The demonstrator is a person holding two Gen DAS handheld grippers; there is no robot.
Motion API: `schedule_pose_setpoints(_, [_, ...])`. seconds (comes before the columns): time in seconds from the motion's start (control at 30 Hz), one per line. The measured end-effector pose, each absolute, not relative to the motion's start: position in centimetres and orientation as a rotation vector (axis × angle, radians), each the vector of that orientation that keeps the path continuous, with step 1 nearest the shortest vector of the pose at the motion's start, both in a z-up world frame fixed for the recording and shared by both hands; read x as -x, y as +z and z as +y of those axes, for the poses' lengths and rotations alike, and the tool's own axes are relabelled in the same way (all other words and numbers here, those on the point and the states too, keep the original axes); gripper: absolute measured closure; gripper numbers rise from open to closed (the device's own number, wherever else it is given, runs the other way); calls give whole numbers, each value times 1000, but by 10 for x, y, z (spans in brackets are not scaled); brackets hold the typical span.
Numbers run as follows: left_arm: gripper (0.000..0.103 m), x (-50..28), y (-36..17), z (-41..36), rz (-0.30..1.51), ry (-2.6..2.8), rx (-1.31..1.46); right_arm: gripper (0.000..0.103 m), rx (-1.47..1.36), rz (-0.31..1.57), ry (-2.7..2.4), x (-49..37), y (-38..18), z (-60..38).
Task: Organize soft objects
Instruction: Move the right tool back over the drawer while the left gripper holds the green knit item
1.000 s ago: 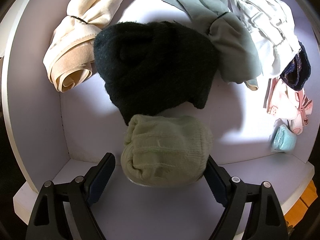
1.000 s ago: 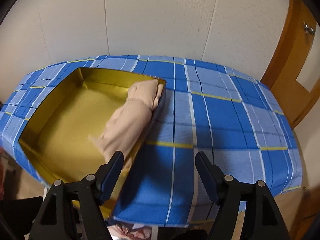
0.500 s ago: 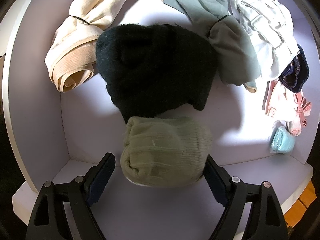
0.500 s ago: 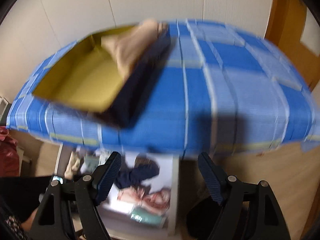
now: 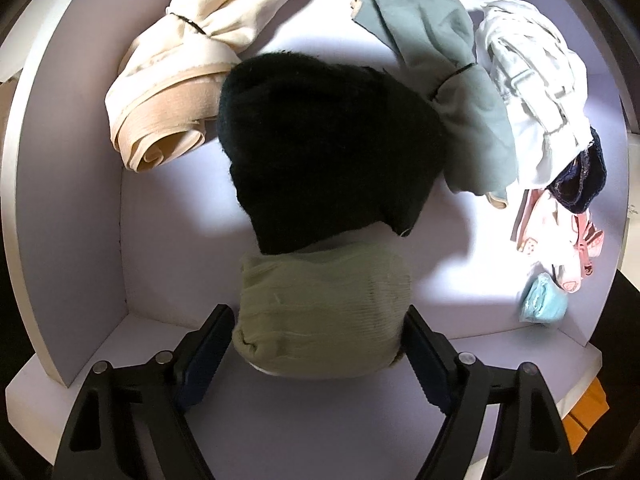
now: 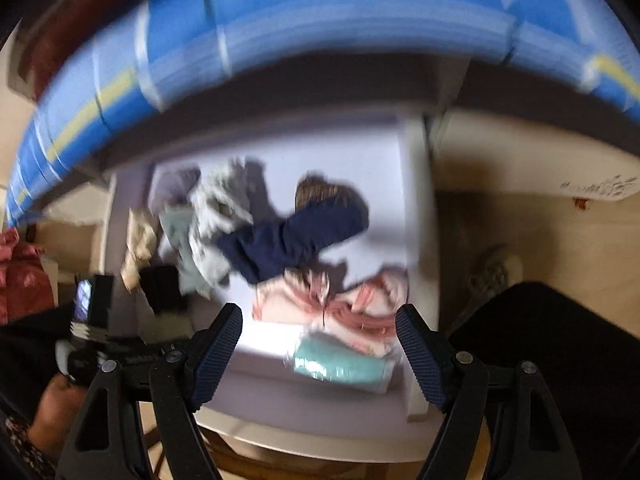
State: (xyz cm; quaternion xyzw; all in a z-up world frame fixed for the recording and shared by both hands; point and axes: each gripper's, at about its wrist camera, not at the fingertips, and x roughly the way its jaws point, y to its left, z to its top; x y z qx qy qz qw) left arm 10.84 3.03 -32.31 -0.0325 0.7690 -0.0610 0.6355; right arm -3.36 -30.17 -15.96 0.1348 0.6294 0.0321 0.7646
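Observation:
My left gripper [image 5: 316, 328] points down into a white drawer [image 5: 80, 200]. A rolled olive-green knit bundle [image 5: 320, 312] lies between its closing jaws; the pads stand right at its sides without visibly squeezing it. Behind the bundle is a black knit item [image 5: 320, 152]. In the blurred right wrist view my right gripper [image 6: 320, 332] hangs open and empty above the same drawer [image 6: 416, 200], over a pink garment [image 6: 340, 304] and a teal roll [image 6: 340, 364].
The drawer also holds a beige roll [image 5: 168, 112], a grey-green garment [image 5: 460, 100], white cloth [image 5: 532, 92], a navy piece [image 5: 580, 184], pink items [image 5: 560, 240] and a light-blue roll [image 5: 542, 304]. A blue checked tablecloth [image 6: 320, 20] overhangs the drawer. A person's dark leg [image 6: 560, 360] is at the right.
The right gripper dropped from the blue-clothed tabletop with the gold tray to above the drawer. The left gripper's jaws narrowed onto the green bundle.

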Motion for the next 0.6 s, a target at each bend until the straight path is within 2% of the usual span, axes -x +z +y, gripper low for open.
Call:
schedule_pose_setpoints(0.07, [22, -107, -321, 30, 1749, -149, 79, 22, -265, 1425, 64, 34, -174, -297])
schedule_pose_setpoints(0.13, [23, -109, -318, 31, 1743, -152, 79, 16, -230, 1503, 63, 34, -191, -291])
schedule_pose_setpoints(0.6, [27, -110, -299, 48, 1725, -158, 124, 16, -234, 1677, 50, 42, -254, -280])
